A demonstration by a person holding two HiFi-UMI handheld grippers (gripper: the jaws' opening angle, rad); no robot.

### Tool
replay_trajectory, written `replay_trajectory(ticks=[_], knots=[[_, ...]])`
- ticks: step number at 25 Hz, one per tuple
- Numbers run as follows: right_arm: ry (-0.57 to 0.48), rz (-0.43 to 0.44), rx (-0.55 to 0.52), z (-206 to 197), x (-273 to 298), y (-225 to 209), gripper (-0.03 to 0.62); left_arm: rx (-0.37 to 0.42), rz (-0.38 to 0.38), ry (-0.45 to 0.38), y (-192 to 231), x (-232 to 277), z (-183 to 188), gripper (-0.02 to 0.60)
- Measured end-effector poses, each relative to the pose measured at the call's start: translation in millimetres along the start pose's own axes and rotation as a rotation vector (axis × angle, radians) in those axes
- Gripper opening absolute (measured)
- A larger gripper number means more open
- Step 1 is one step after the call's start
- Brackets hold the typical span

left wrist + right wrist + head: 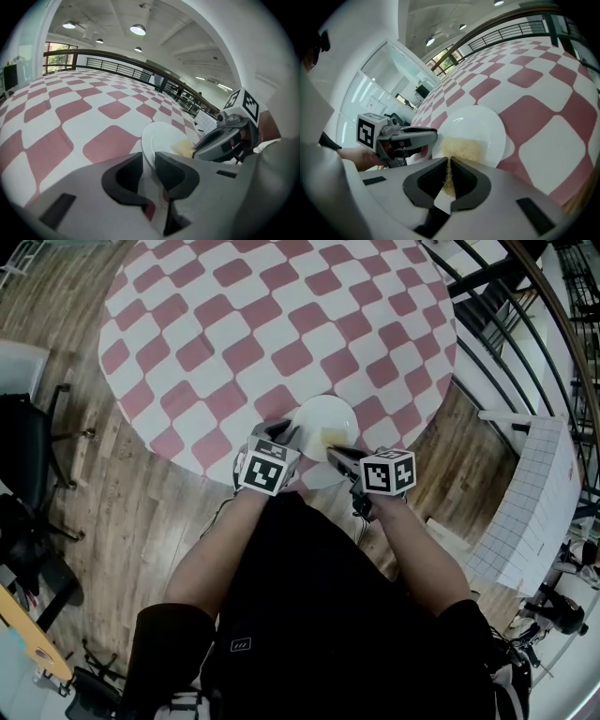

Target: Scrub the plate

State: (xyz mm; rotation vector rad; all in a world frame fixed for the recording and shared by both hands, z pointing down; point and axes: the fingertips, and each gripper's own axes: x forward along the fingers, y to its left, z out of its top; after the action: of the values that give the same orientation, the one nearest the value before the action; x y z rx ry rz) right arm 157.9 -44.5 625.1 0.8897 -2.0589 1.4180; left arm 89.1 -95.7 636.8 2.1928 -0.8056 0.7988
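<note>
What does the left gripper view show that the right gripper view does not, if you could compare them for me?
Only the left gripper view: the left gripper looking along its own jaws, which are closed on the near rim of the plate.
Only the right gripper view: the right gripper with its jaws pinching the scrub pad, whose broad yellow face lies against the plate's inside.
Both: the white plate, the pad, the red-and-white checked tablecloth, the railing, and the opposite gripper seen from outside.
</note>
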Motion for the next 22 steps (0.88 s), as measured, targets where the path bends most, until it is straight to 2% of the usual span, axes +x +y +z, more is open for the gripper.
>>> replay_trajectory(ticks=[6, 11, 12, 14, 16, 18, 20, 22], knots=[[0.002, -0.09, -0.07, 13.3, -23.5, -32.7, 0.032, 0.005, 0.007, -0.009, -0.9, 0.8, 0.0, 0.081], [-0.084, -0.271, -0.141, 58.0, -37.7, -55.2, 0.032, 0.007, -0.001, -0.009, -0.4, -0.2, 1.1, 0.08], [-0.113, -0.26, -0.127, 65.5, -37.2, -50.1, 0.032, 0.008, -0.005, -0.009, -1.3, 0.0, 0.7, 0.08], [-0.133, -0.168, -0.098, 71.8, -26.3, -25.3, 0.032, 0.011, -0.01, -0.009, -1.8, -0.3, 0.6, 0.08], [-0.076, -0.062, -0.092, 60.8, -4.8, 3.6, 0.032, 0.012, -0.01, -0.008, -1.5, -0.6, 0.9, 0.08], [0.014, 0.002, -0.083, 37.2, 17.3, 22.5, 0.032, 0.014, -0.009, -0.009, -2.9, 0.1, 0.4, 0.08], [0.059, 0.014, -0.066, 19.4, 32.2, 29.6, 0.032, 0.021, -0.008, -0.012, -3.2, 1.8, 0.1, 0.08], [0.052, -0.004, -0.061, 17.1, 36.4, 27.2, 0.032, 0.02, -0.007, -0.005, -2.1, 1.4, 0.1, 0.077]])
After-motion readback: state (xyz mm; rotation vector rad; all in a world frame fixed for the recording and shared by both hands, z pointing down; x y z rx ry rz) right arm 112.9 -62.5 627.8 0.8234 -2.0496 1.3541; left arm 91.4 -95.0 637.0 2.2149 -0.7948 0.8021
